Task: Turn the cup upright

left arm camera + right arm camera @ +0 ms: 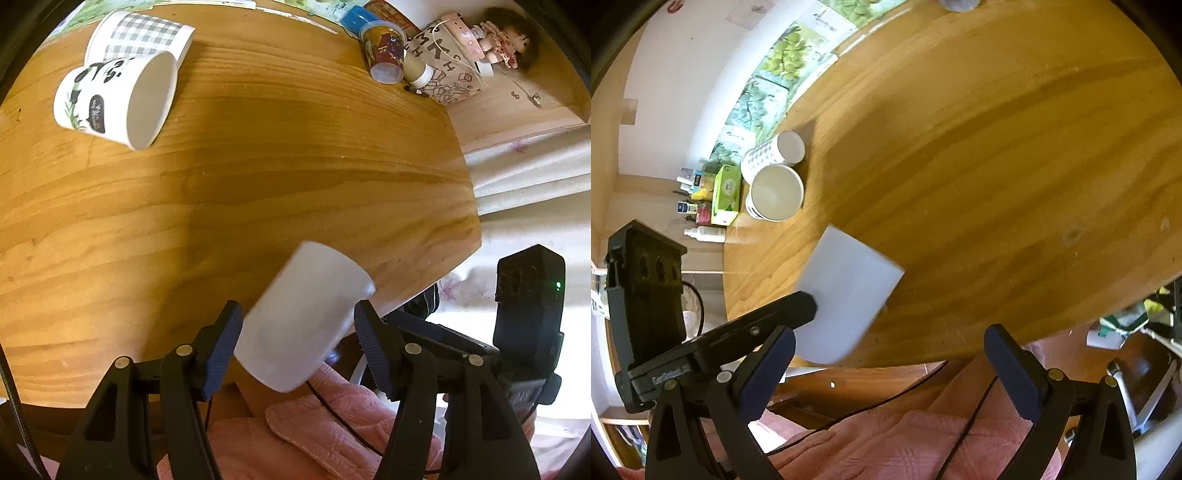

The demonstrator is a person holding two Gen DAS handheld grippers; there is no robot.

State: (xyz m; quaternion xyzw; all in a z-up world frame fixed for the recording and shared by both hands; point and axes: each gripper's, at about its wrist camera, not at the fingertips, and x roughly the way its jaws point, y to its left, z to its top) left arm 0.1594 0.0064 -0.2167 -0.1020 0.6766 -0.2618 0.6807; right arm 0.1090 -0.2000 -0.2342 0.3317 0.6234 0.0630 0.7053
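While your left gripper (297, 343) carries it, the plain white cup (303, 314) sits tilted between the blue pads, left pad touching, right pad just beside the wall; whether it is truly pinched cannot be told. Item location: above the near edge of the wooden table (295, 166), at 6 o'clock in the left wrist view. Your right gripper (890, 369) stands wide apart, holding nothing, with the cup at its 11 o'clock. Also listed: panda-print paper cup (114, 101) on its side at 10 o'clock, touching a gingham paper cup (142, 35); cartoon tumbler (382, 51) at 1 o'clock.
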